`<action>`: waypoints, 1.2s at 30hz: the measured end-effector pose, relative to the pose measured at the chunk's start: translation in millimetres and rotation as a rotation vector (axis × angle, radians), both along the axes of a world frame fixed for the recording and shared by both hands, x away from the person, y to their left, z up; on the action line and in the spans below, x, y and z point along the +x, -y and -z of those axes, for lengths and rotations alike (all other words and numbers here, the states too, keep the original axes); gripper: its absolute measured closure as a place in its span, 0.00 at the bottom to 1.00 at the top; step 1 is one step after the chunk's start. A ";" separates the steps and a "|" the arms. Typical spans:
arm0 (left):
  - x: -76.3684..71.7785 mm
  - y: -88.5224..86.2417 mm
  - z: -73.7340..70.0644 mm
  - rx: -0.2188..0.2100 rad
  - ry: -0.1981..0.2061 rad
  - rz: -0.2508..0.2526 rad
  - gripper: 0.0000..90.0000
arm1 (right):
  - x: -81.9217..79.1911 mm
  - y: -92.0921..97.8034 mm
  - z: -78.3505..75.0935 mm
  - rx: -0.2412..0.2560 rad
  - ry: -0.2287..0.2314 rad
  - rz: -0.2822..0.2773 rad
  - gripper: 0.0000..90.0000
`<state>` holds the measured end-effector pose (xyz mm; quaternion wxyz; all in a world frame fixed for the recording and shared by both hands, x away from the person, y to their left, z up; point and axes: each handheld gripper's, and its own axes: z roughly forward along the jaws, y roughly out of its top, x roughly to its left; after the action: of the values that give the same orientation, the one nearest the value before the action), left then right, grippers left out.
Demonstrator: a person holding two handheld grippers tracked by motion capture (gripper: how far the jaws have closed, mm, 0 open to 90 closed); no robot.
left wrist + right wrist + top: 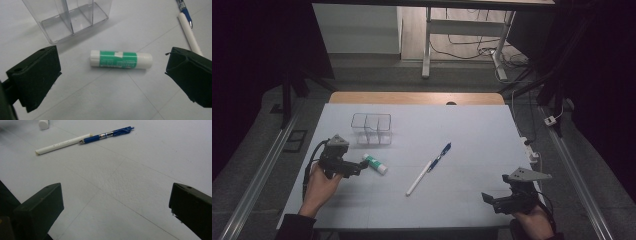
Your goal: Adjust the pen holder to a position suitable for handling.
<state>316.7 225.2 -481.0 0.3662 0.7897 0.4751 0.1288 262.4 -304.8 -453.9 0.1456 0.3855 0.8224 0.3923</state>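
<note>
A green and white glue stick (375, 164) (121, 59) lies flat on the white table mat (472, 130). My left gripper (360, 168) (112, 77) is open just short of it, its jaws spread wider than the stick and holding nothing. Behind the stick stands a clear plastic divided organizer (372, 129) (67, 20), which looks empty. A blue pen (440, 156) (107, 135) and a white pen (418, 184) (62, 143) lie end to end in the middle of the mat. My right gripper (490, 199) (116, 207) is open near the front right corner, above bare mat.
The mat covers a wooden table whose far edge (417, 97) shows beyond it. A white power strip and cables (531, 150) hang at the right edge. Metal rails run along both sides on the floor. The glue stick's white end (43, 124) shows past the pens.
</note>
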 end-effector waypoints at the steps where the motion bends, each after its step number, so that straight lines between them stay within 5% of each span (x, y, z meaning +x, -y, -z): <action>1: 2.3 0.3 0.2 0.005 -0.001 0.002 0.00 | 0.0 0.0 0.0 0.000 -0.001 0.000 0.00; 14: 30.4 -6.3 3.7 -0.010 -0.005 -0.001 0.00 | -0.1 -0.1 0.0 -0.001 0.000 0.000 0.00; 20: 41.4 -8.7 7.6 0.059 -0.006 -0.028 0.04 | -0.1 -0.2 0.0 -0.006 0.000 -0.002 0.00; 28: 49.6 -25.0 8.2 0.111 -0.001 -0.062 0.48 | -0.1 -0.2 0.0 -0.006 -0.001 -0.002 0.00; 36: 64.7 -38.4 9.5 0.079 -0.018 -0.116 0.87 | 0.1 -0.4 0.1 -0.006 -0.003 -0.004 0.00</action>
<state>381.4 263.6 -490.5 0.3223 0.7756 0.5181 0.1615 262.5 -304.4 -454.0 0.1450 0.3839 0.8246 0.3895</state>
